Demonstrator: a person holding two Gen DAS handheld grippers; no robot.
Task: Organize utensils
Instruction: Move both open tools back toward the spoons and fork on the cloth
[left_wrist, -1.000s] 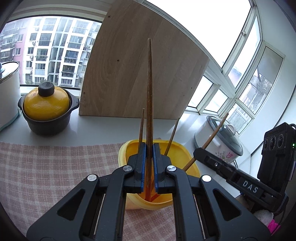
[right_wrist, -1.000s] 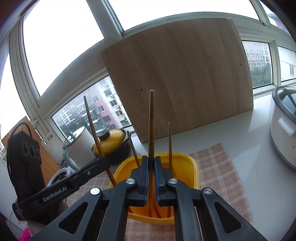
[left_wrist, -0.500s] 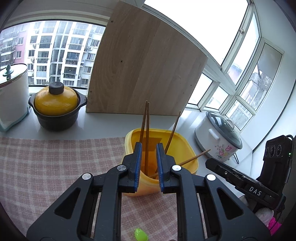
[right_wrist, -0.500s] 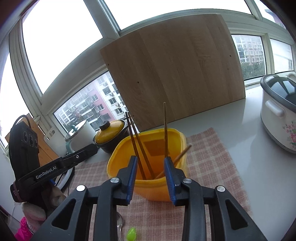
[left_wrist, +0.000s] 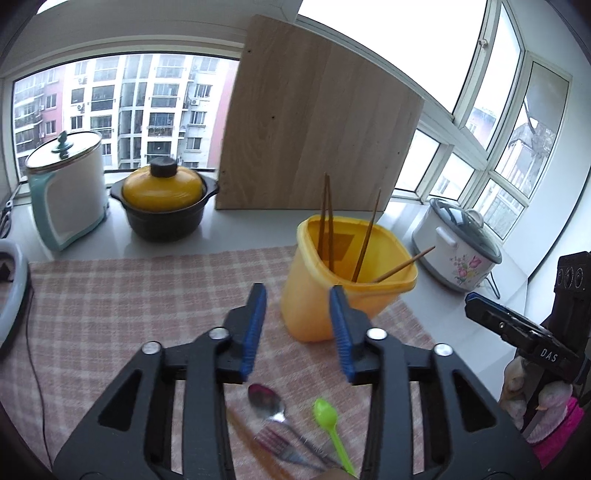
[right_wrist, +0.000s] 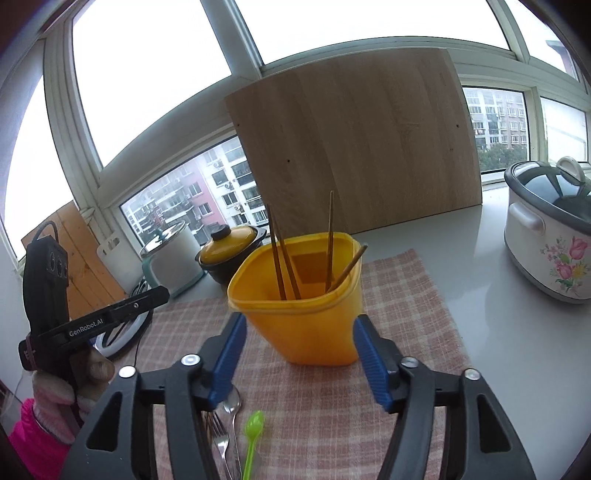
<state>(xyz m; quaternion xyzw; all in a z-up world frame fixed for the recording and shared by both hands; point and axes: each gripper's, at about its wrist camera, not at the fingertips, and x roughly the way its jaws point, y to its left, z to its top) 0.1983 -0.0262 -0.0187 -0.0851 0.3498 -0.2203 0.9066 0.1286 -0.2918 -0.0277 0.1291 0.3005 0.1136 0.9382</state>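
A yellow plastic tub (left_wrist: 325, 295) (right_wrist: 314, 325) stands on the pink checked cloth (left_wrist: 129, 306) and holds several wooden chopsticks (left_wrist: 327, 218) (right_wrist: 279, 258). My left gripper (left_wrist: 297, 330) is open and empty, pulled back in front of the tub. My right gripper (right_wrist: 299, 354) is open and empty, also in front of the tub. On the cloth below the grippers lie a metal spoon (left_wrist: 266, 400) (right_wrist: 232, 406), a fork (left_wrist: 280, 445) (right_wrist: 218, 435), a green plastic spoon (left_wrist: 328, 421) (right_wrist: 253, 435) and a wooden utensil (left_wrist: 255, 446).
A wooden board (left_wrist: 314, 122) leans on the window behind the tub. A yellow-lidded black pot (left_wrist: 164, 203) and a white kettle (left_wrist: 66, 184) stand at the back left. A flowered rice cooker (left_wrist: 458, 251) (right_wrist: 546, 240) stands to the right on the white counter.
Both grippers opened, let their chopsticks drop into the tub, and drew back and up. The spoons and fork on the cloth came into view.
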